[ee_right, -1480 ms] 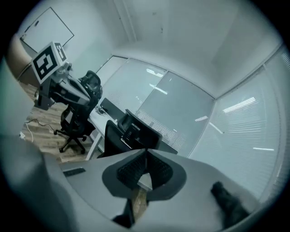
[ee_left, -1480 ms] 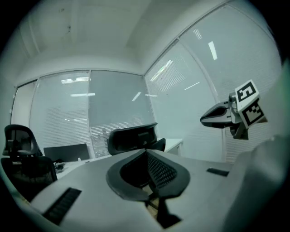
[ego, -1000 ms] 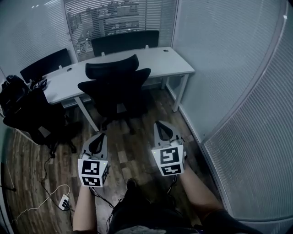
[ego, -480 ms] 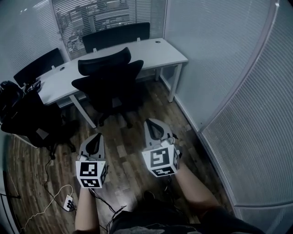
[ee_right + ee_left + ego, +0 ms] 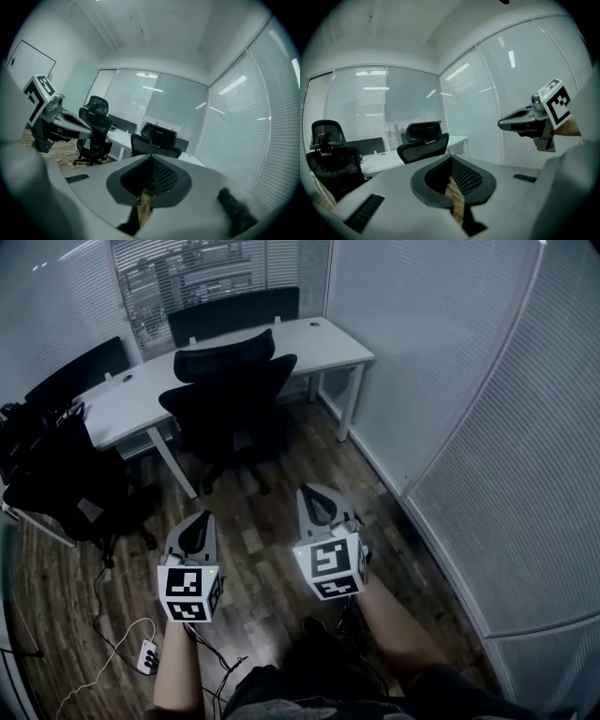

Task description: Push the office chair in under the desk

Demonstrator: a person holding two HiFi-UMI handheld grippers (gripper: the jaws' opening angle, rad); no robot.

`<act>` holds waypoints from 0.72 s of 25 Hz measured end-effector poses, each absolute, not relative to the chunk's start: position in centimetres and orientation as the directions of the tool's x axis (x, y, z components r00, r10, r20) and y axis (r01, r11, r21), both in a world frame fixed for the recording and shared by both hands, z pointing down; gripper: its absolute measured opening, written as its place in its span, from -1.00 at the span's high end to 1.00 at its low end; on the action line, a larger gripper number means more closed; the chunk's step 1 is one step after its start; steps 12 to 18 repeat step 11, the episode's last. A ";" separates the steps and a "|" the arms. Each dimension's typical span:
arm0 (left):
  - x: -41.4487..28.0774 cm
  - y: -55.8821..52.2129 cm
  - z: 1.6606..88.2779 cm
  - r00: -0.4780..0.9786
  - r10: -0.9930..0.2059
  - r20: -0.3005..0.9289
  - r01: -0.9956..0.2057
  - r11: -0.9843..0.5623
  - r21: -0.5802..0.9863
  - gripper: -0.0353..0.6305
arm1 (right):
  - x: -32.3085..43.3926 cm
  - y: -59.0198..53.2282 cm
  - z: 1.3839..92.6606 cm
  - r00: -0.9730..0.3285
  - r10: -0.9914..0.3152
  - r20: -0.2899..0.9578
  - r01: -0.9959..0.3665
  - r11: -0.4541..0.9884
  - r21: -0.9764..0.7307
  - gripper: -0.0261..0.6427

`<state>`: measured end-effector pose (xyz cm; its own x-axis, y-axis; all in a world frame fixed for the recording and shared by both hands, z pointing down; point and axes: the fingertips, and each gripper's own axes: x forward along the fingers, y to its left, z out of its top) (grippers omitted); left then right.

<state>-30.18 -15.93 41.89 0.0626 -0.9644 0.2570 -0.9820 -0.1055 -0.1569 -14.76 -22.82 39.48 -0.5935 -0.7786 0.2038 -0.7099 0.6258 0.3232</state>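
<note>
A black office chair [image 5: 230, 399] with a headrest stands on the wood floor in front of the white desk [image 5: 309, 341], its back towards me and pulled out from the desk. It shows again in the left gripper view as the office chair [image 5: 423, 145] and in the right gripper view as the office chair [image 5: 155, 140]. My left gripper [image 5: 199, 529] and right gripper [image 5: 317, 499] hover side by side well short of the chair, both shut and empty, jaws pointing at it.
A second black chair [image 5: 66, 479] with a bag on it stands at the left by the desk's other half. A power strip and cables [image 5: 141, 652] lie on the floor at lower left. Glass walls with blinds [image 5: 450, 409] close in the right side.
The view has shifted: the chair and desk now sit slightly further up and right in the head view than half a second ago. Both grippers stay shut and keep their spacing.
</note>
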 end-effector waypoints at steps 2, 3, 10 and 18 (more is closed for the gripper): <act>-31.0 -14.3 41.7 0.069 -0.966 0.249 -0.981 -0.111 -0.159 0.85 | -15.5 -21.0 39.3 -0.588 -0.784 0.201 -0.714 0.619 0.326 0.86; -31.3 -13.4 41.6 0.073 -0.967 0.246 -0.981 -0.114 -0.156 0.85 | -15.8 -20.1 39.3 -0.584 -0.786 0.200 -0.717 0.616 0.326 0.86; -33.7 -6.3 41.7 0.113 -0.962 0.249 -0.975 -0.156 -0.159 0.85 | -18.8 -13.2 38.8 -0.571 -0.796 0.200 -0.726 0.603 0.330 0.86; -34.1 -5.3 41.7 0.117 -0.961 0.251 -0.974 -0.161 -0.160 0.85 | -19.2 -12.2 38.7 -0.569 -0.797 0.200 -0.727 0.602 0.331 0.86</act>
